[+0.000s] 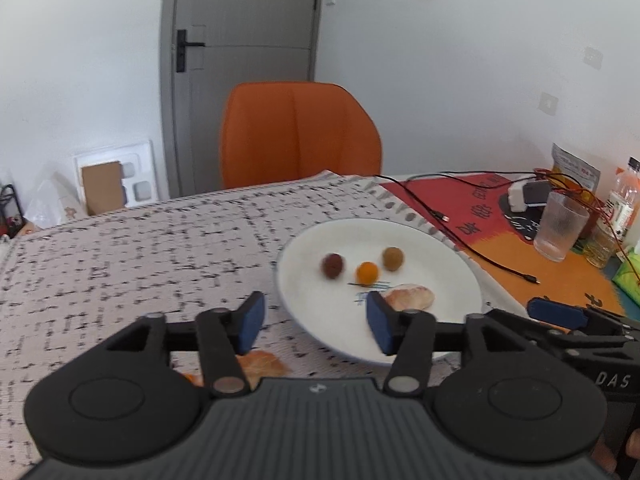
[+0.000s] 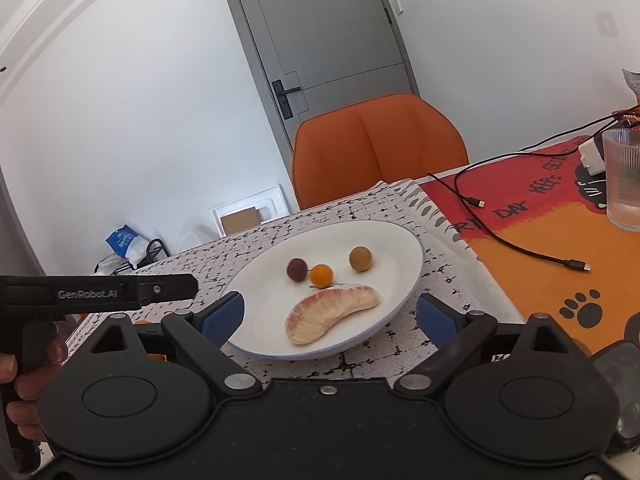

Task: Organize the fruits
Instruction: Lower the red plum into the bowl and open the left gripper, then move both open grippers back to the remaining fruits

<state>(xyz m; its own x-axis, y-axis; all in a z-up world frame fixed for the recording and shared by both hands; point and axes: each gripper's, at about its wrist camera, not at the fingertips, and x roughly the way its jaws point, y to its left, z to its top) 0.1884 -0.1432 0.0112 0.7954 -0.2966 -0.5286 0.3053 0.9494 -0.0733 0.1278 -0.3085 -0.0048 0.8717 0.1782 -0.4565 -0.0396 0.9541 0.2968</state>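
Observation:
A white plate (image 1: 440, 248) (image 2: 396, 248) sits on the speckled tablecloth. On it lie a dark red round fruit (image 1: 332, 265) (image 2: 297, 269), a small orange fruit (image 1: 367, 273) (image 2: 321, 275), a brown round fruit (image 1: 392, 258) (image 2: 361, 258) and a pale pomelo segment (image 1: 410, 297) (image 2: 332, 312). My left gripper (image 1: 314, 322) is open and empty over the plate's near left rim. Another pomelo segment (image 1: 262, 364) lies on the cloth under its left finger. My right gripper (image 2: 330, 318) is open and empty, its jaws wide on either side of the plate's near edge.
An orange chair (image 1: 298, 134) (image 2: 380, 144) stands behind the table. To the right on an orange-red mat lie black cables (image 1: 480, 256) (image 2: 520, 248), a ribbed glass (image 1: 560, 226) (image 2: 624, 176), bottles (image 1: 622, 200) and a charger (image 1: 524, 194). The other gripper shows at each view's side.

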